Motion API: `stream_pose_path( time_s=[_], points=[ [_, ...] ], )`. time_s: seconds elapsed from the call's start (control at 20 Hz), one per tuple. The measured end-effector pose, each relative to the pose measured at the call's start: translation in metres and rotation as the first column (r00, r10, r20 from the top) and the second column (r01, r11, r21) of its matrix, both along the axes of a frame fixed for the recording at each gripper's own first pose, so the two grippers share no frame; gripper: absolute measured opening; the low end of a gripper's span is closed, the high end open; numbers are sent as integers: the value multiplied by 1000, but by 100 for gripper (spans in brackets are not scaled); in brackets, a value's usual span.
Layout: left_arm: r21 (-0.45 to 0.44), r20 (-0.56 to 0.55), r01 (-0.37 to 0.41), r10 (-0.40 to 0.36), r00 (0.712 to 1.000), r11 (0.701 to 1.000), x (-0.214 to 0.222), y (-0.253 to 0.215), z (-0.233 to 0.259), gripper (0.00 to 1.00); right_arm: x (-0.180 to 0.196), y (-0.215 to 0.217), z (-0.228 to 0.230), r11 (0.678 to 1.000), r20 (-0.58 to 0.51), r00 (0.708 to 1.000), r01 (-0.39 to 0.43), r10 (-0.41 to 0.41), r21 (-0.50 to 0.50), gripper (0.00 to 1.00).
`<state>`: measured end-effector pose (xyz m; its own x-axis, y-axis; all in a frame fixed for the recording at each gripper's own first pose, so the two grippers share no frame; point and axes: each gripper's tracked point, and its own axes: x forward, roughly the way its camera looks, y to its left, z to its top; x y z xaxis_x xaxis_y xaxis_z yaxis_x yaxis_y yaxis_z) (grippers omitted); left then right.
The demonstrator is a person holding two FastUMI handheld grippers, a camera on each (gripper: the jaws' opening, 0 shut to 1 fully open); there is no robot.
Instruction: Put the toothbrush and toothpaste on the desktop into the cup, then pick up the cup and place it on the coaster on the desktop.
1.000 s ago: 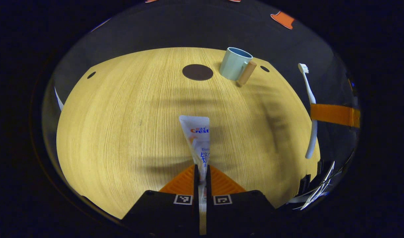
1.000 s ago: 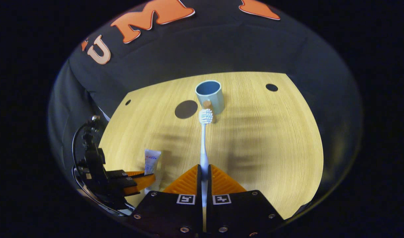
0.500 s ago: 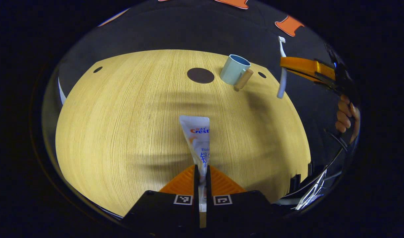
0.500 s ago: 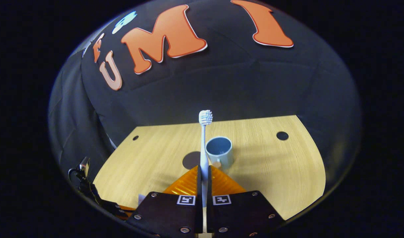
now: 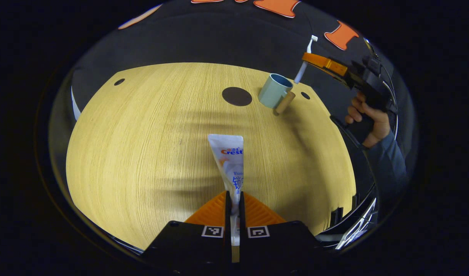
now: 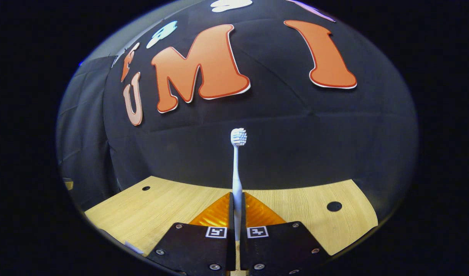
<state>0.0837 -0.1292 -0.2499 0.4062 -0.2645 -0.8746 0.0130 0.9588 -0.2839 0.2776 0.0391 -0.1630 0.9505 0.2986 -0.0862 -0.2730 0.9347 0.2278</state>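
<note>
Wood-grain desktop (image 5: 142, 153) lies beneath your left gripper (image 5: 234, 199), whose fingers are clenched on the toothpaste (image 5: 231, 161) tube. Farther off stand the dark round coaster (image 5: 237, 96) and, just beside it, the cup (image 5: 273, 90). Above the cup, your right gripper (image 5: 315, 59) grasps the toothbrush (image 6: 237, 168) between both fingers, its handle end near the cup's rim.

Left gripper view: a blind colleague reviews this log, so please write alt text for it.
The left gripper holds a toothpaste tube between its shut jaws above a wooden desktop. Farther off, the right gripper, in a person's hand, tilts a toothbrush over a cup beside a dark round coaster.
</note>
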Motion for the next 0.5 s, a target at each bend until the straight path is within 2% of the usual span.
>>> stream_pose_path(
  time_s=[0.3,0.5],
  points=[
    [9,2,-23,23,1000,1000,6,33,11,8,42,-5,-17,999,84,996,40,-39,-14,5],
    [21,5,-36,36,999,999,0,43,40,8,58,5,-47,999,43,999,32,-31,-13,5]
  ],
)
